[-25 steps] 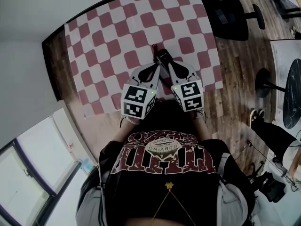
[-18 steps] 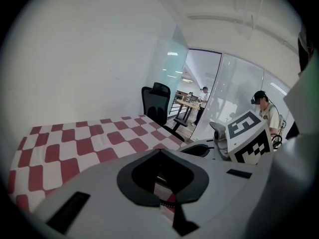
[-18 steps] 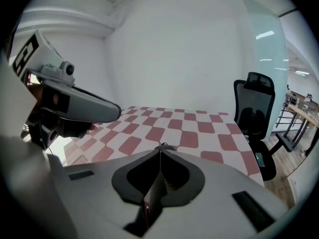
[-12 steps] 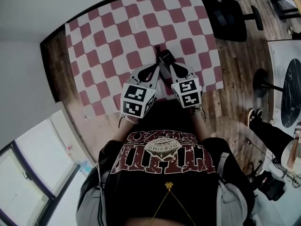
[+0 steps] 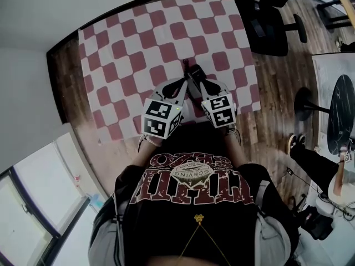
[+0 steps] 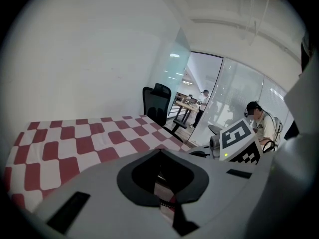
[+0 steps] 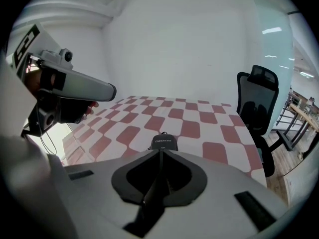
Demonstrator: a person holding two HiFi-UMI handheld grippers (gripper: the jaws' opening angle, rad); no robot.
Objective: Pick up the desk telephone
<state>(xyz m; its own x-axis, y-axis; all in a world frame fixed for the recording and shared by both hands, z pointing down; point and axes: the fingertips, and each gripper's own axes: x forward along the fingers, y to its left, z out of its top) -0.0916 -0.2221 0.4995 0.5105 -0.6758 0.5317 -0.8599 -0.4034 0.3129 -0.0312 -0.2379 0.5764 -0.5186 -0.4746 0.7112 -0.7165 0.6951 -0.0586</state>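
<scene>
The desk telephone (image 5: 191, 71), small and black, lies flat on the red-and-white checked cloth (image 5: 127, 43), on the half nearer the person and a bit right of centre, w/ a thin cord running off its far end. In the right gripper view it sits just beyond the jaw tips (image 7: 162, 142), white lettering on its near end, too small to read. The right gripper (image 5: 195, 81) angles down at the phone's near end w/ its jaws pressed together, nothing btwn them; whether the tips touch the phone I can't tell. The left gripper (image 5: 186, 85) comes in from the other side, tips close beside the right one's. Its jaws are all but closed, w/ only a thin slit showing cloth, nothing gripped (image 6: 160, 183). Both marker cubes sit low over the table's near edge, just in front of the person's black printed shirt (image 5: 191, 193). The cloth covers most of the table (image 5: 64, 71), w/ dark wood bare along the left and near edges. A black office chair (image 5: 269, 21) stands off the far right corner on wood floor (image 5: 274, 93). Further right are a round dark table (image 5: 341, 112) and someone's shoe (image 5: 294, 143). In the left gripper view a person (image 6: 259, 121) sits beyond the glass partition.
</scene>
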